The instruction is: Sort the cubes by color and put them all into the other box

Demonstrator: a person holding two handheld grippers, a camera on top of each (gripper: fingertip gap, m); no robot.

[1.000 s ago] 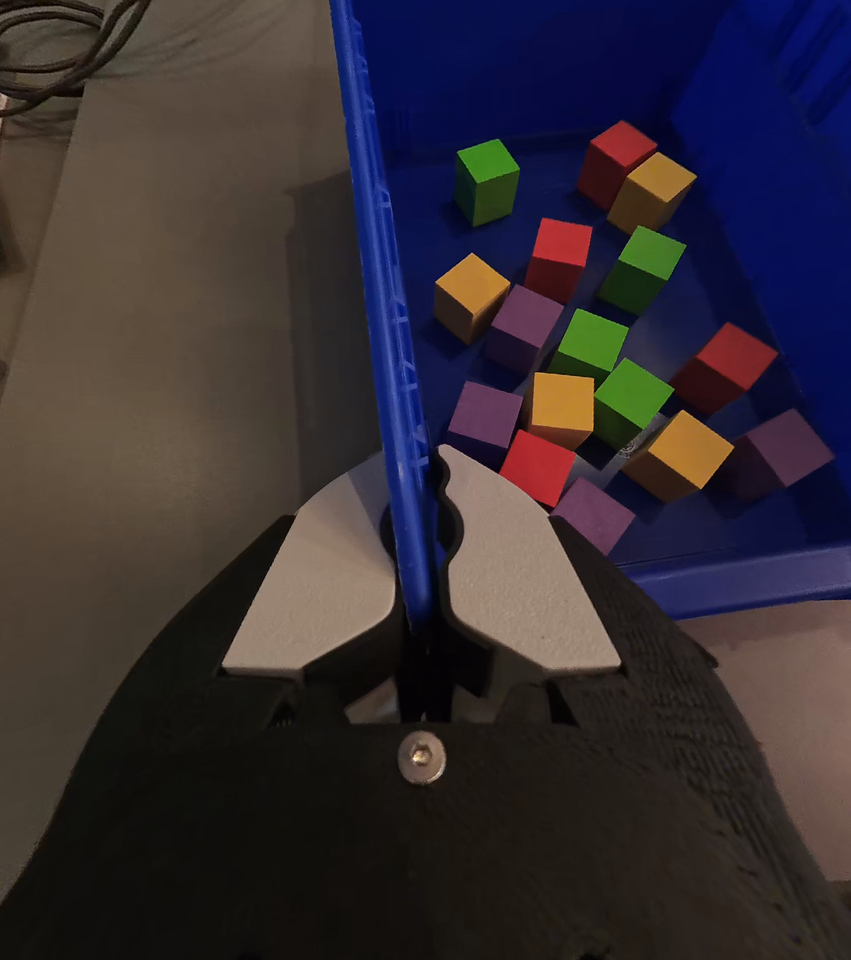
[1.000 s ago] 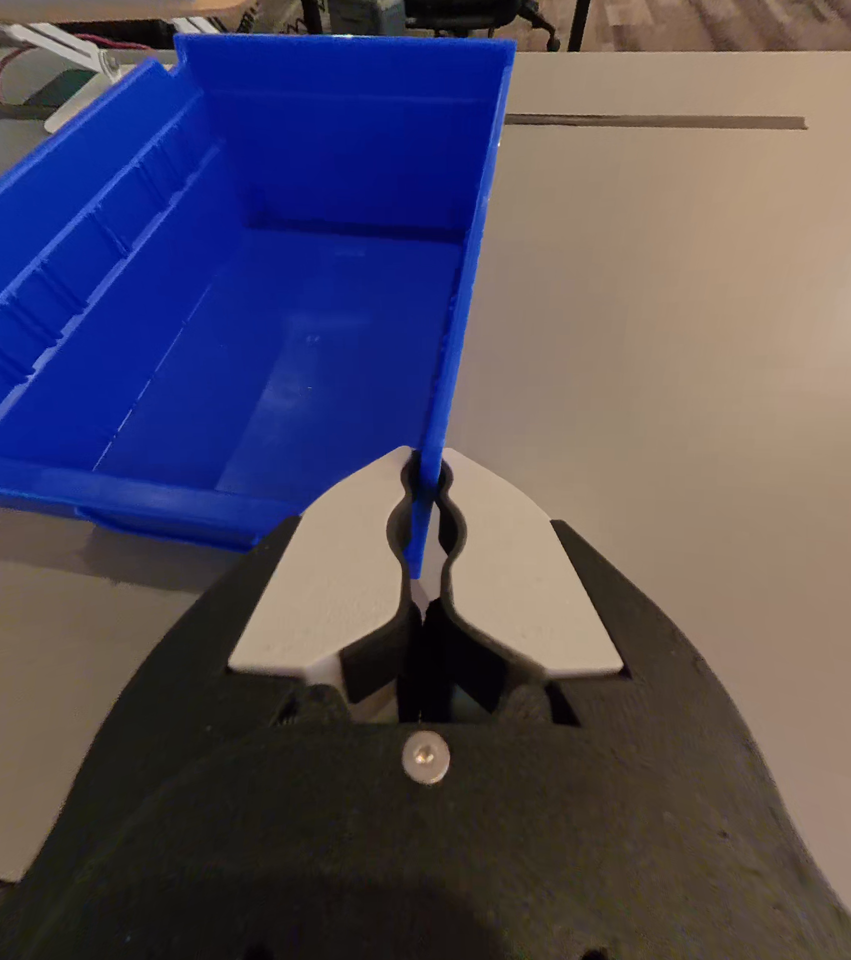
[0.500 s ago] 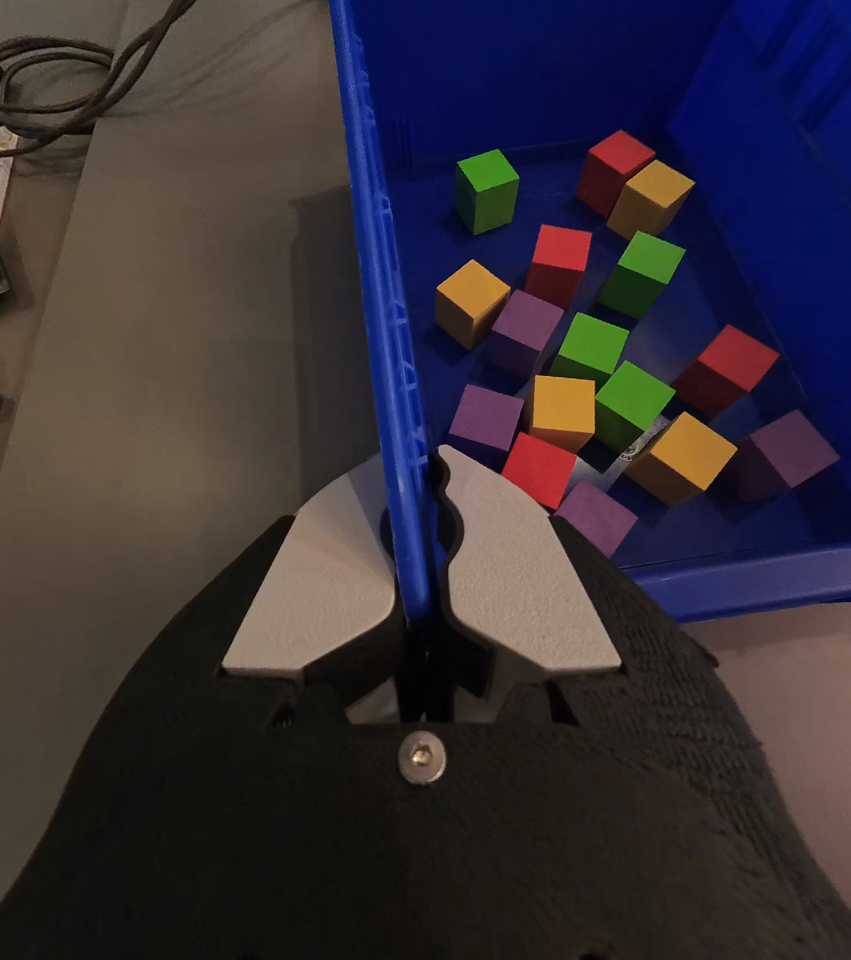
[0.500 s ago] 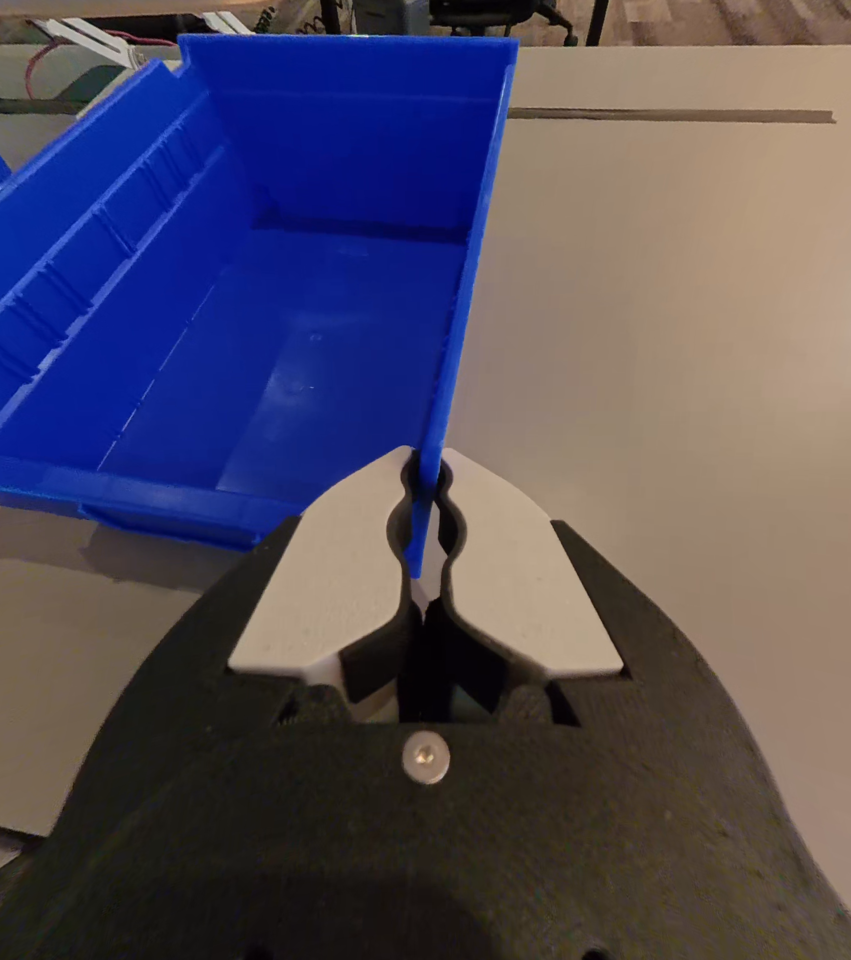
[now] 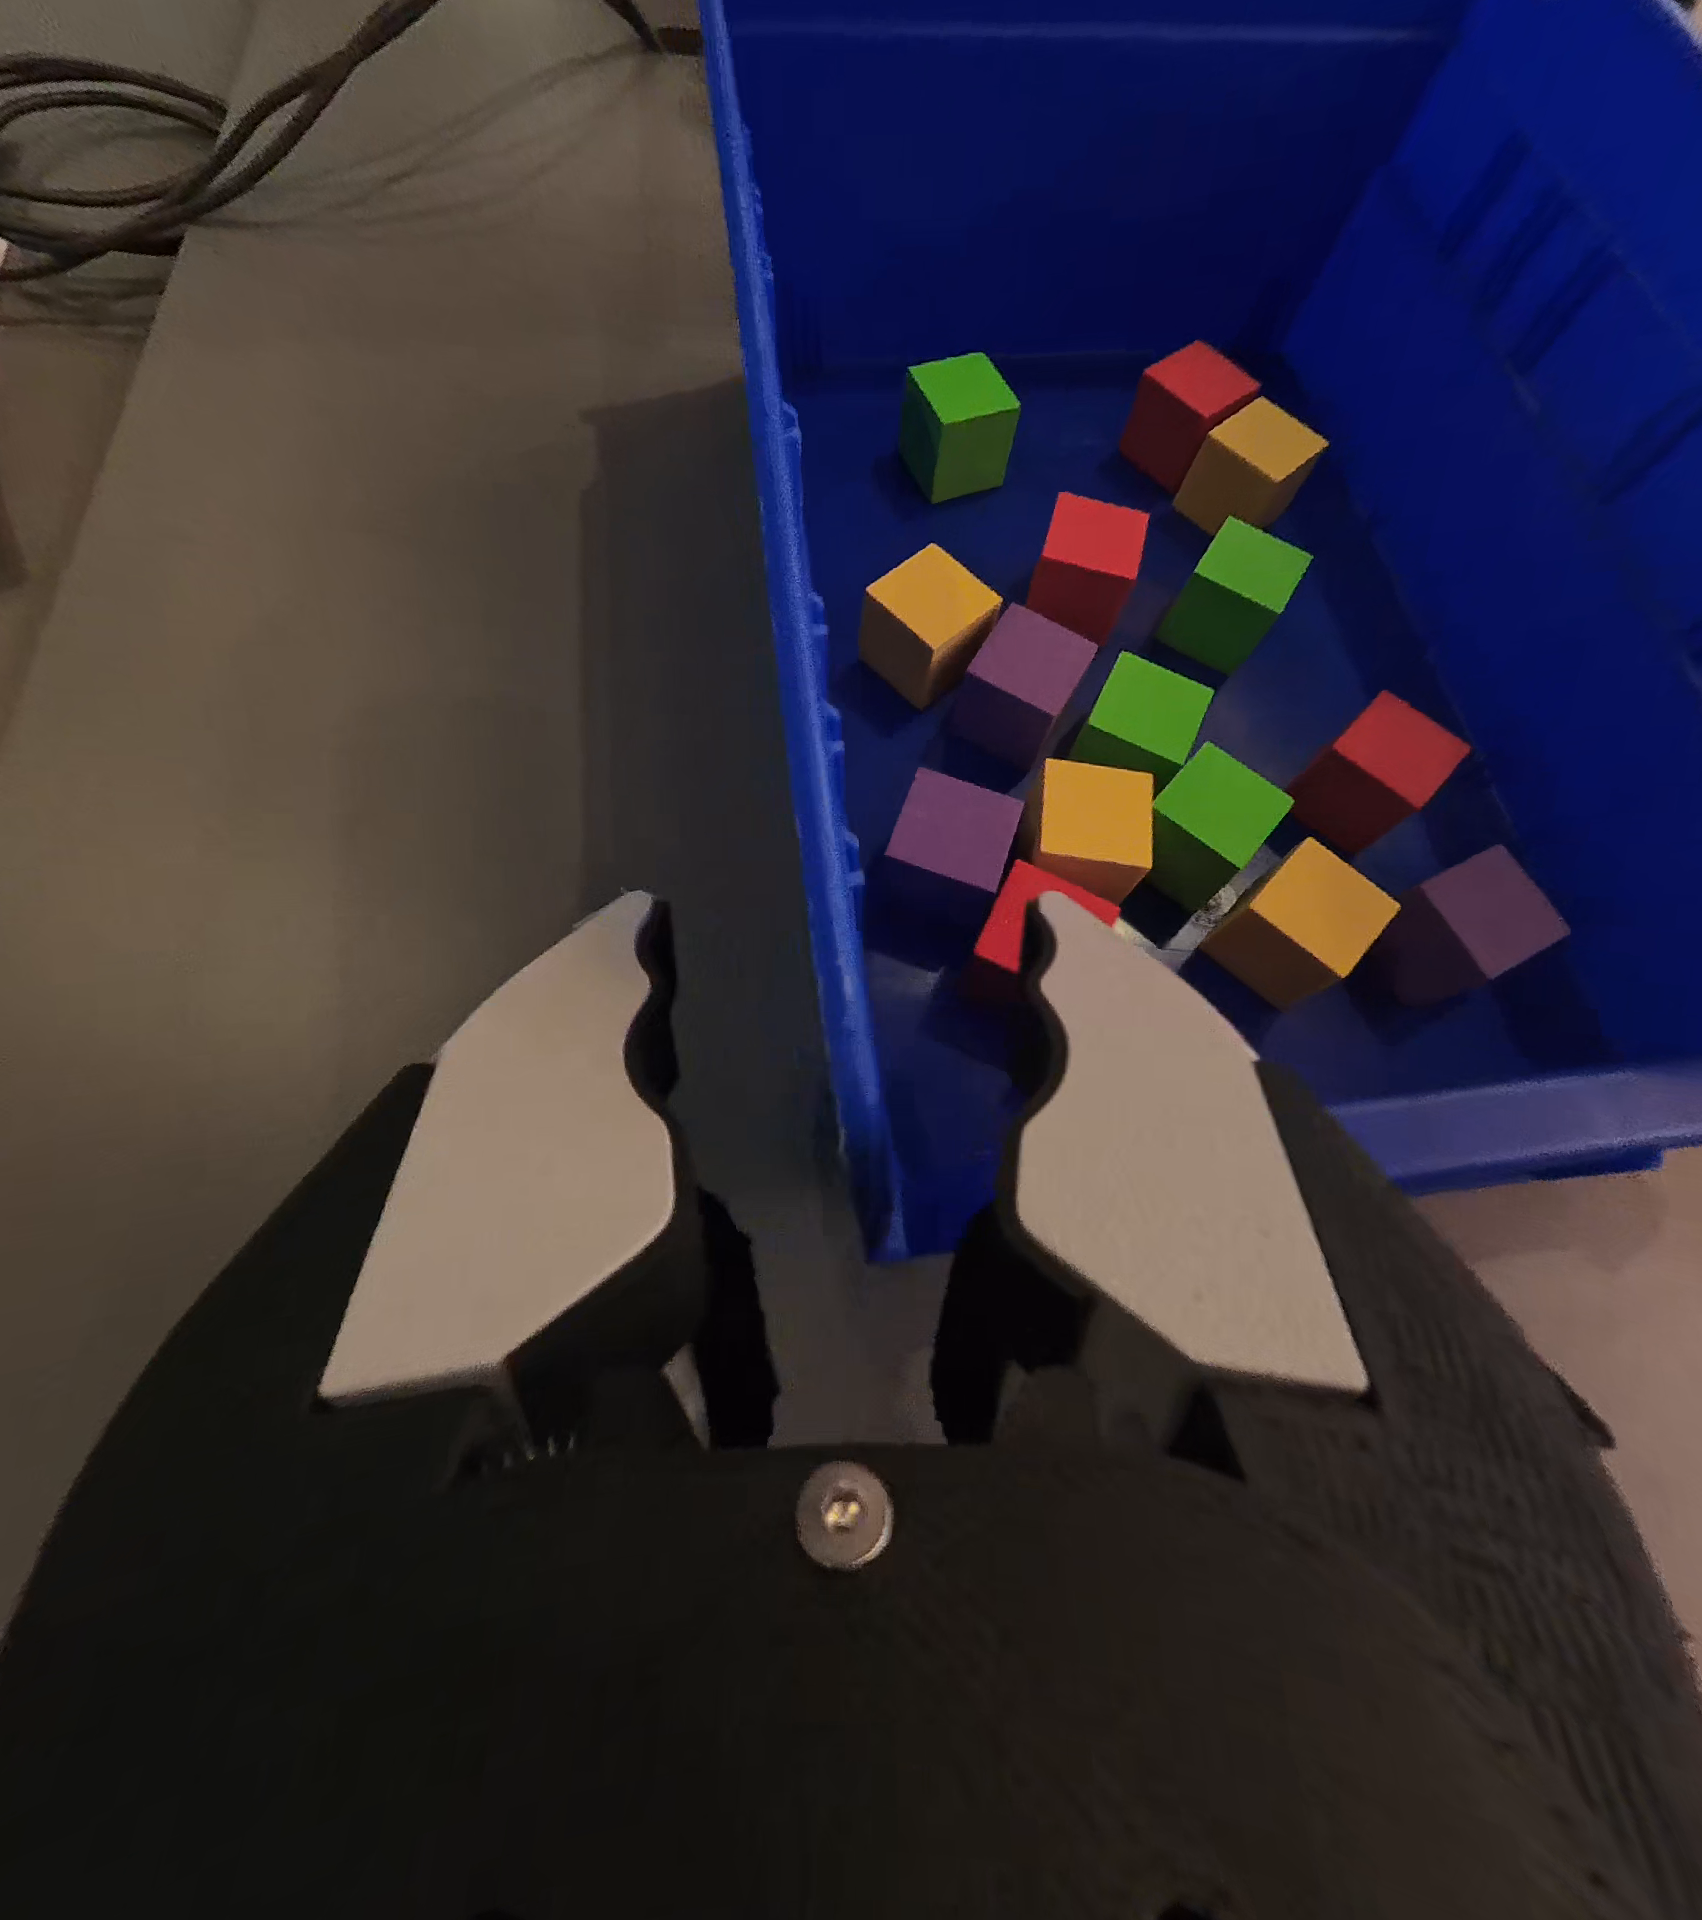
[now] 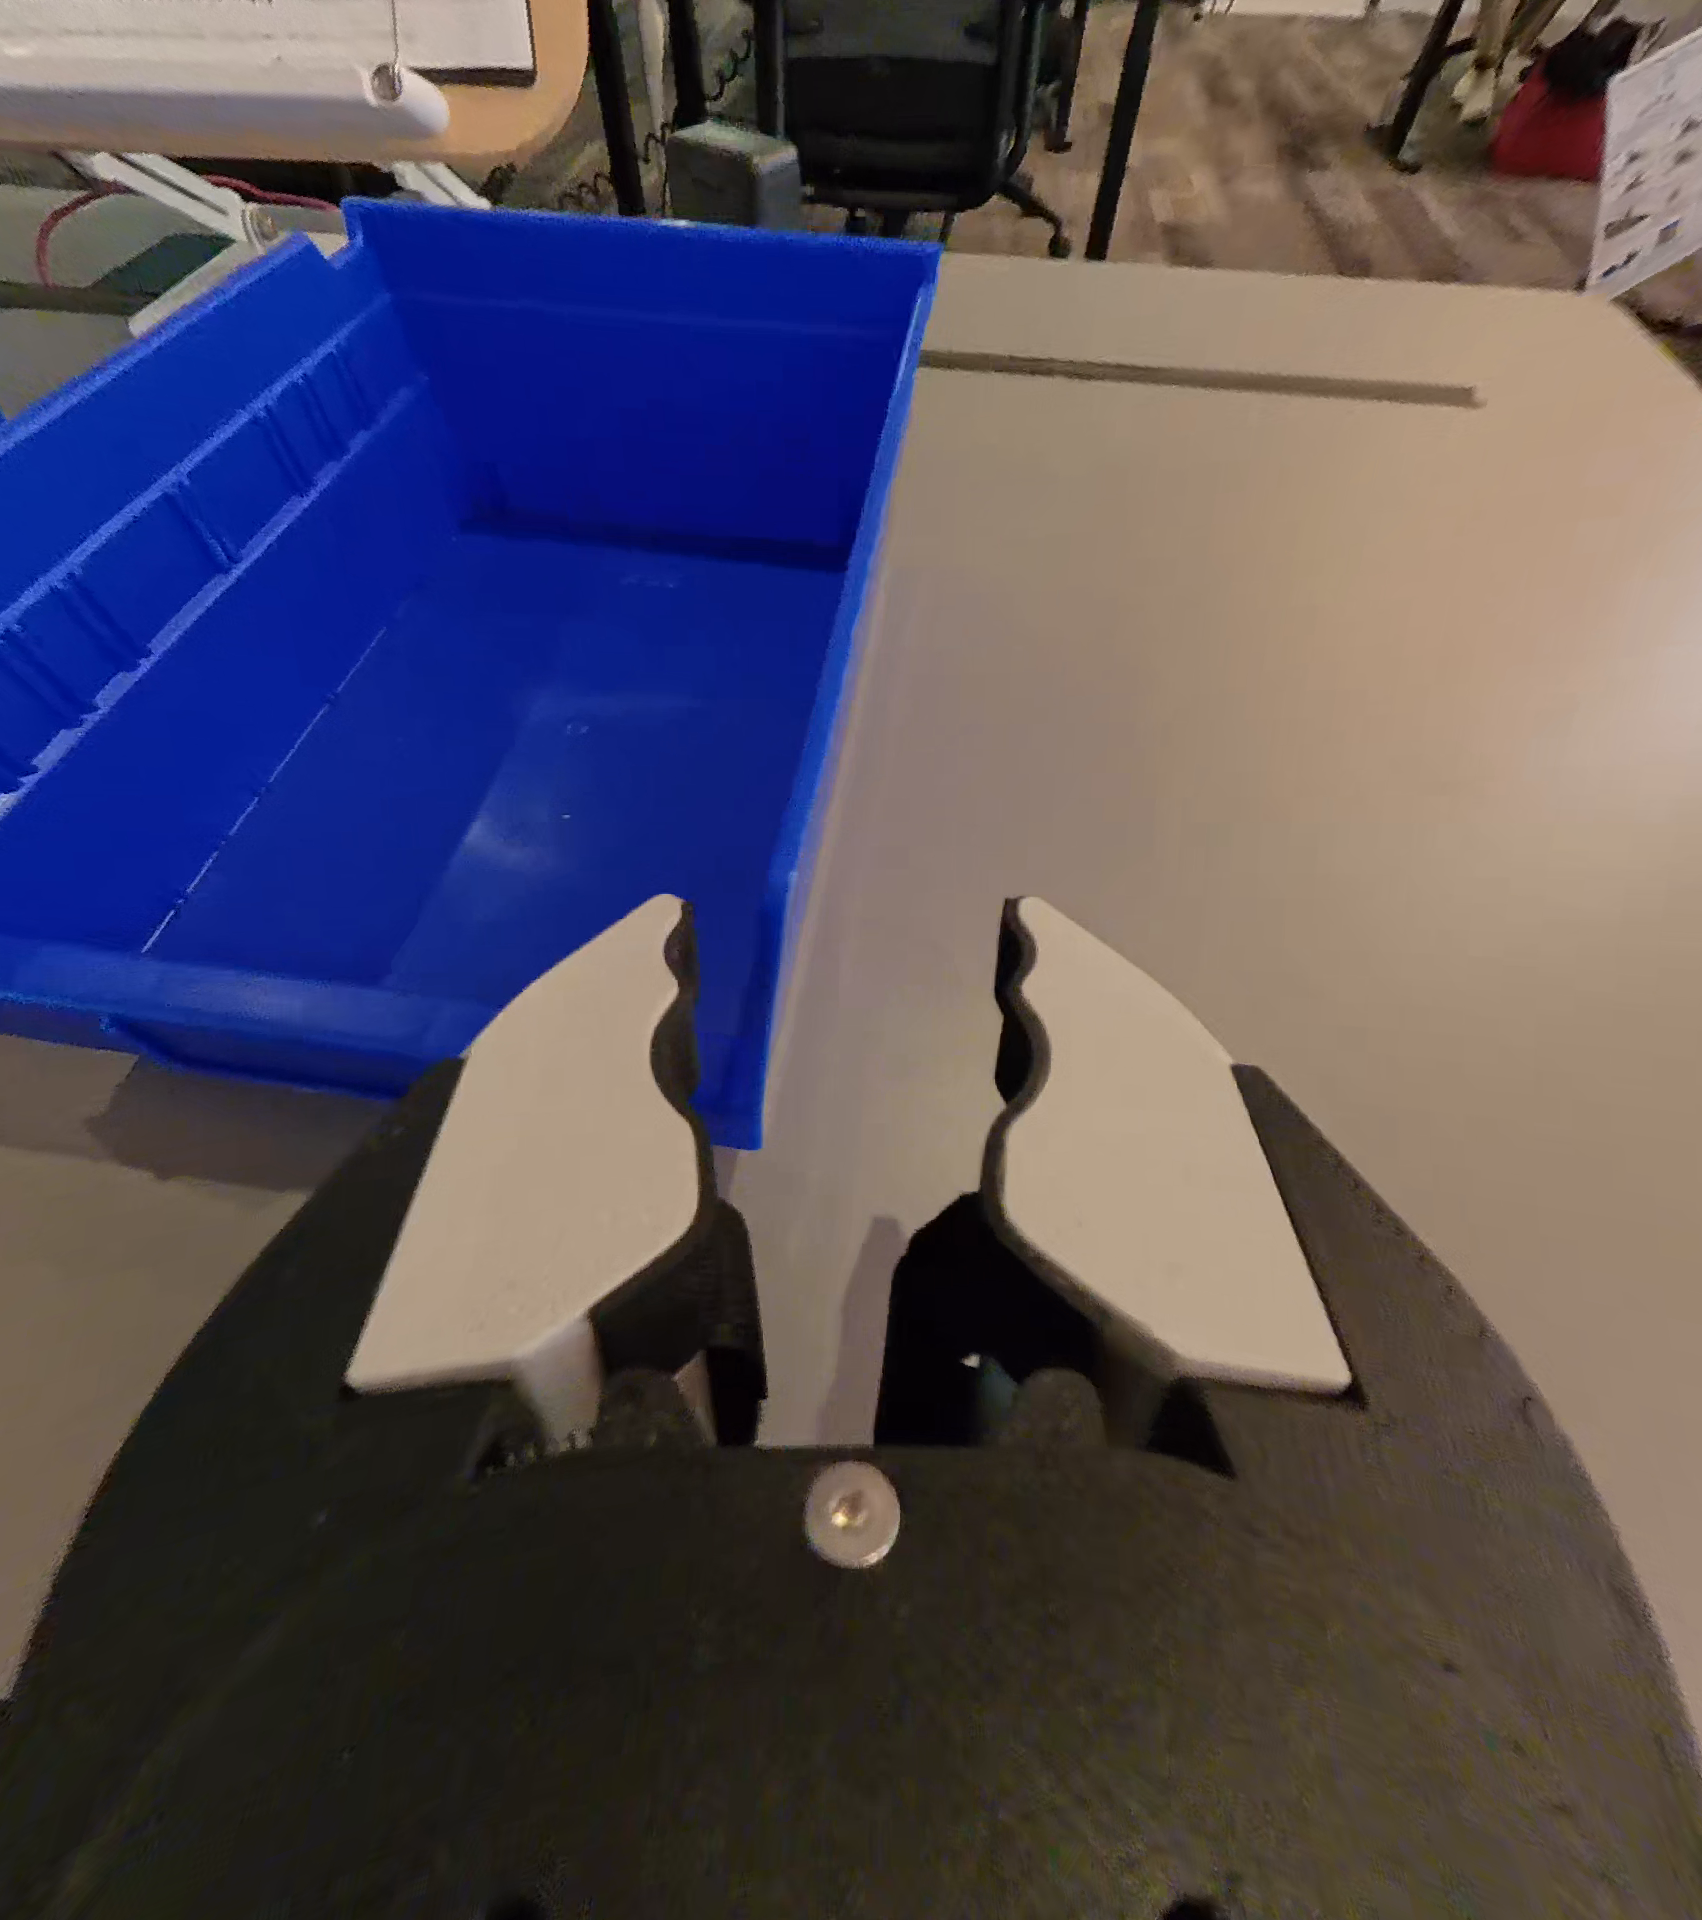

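Left wrist view: left gripper (image 5: 842, 914) at the bottom middle of the frame, two grey fingers spread wide apart, nothing held. Side wall of a deep blue plastic bin (image 5: 805, 644) standing up in the gap between the fingers, not pinched by either; cannot tell if a finger touches it. Left finger outside the bin, over the flat grey table top (image 5: 359, 675). Right finger over the inside of the bin, its tip covering part of a red wooden cube (image 5: 1001, 930).

On the bin floor, right of middle in the frame, a loose heap of small coloured wooden cubes (image 5: 1148, 707): red, green, yellow-orange and purple, some touching, some apart. One green cube (image 5: 961, 424) alone near the far wall. A purple cube (image 5: 1481, 920) close to the near right corner. A small pale scrap under the cubes, too small to tell what. Dark coiled cables (image 5: 47, 177) in the upper left of the frame.

Right wrist view: right gripper (image 6: 842, 914) at the bottom middle, fingers also spread wide, nothing held. Near right corner of a second blue plastic bin with nothing inside (image 6: 514, 665) just beside the left finger, partly behind it; cannot tell if touching. Right finger over the bare table. Chair legs (image 6: 888, 114) and a white printed sheet (image 6: 1678, 135) along the top of the frame.
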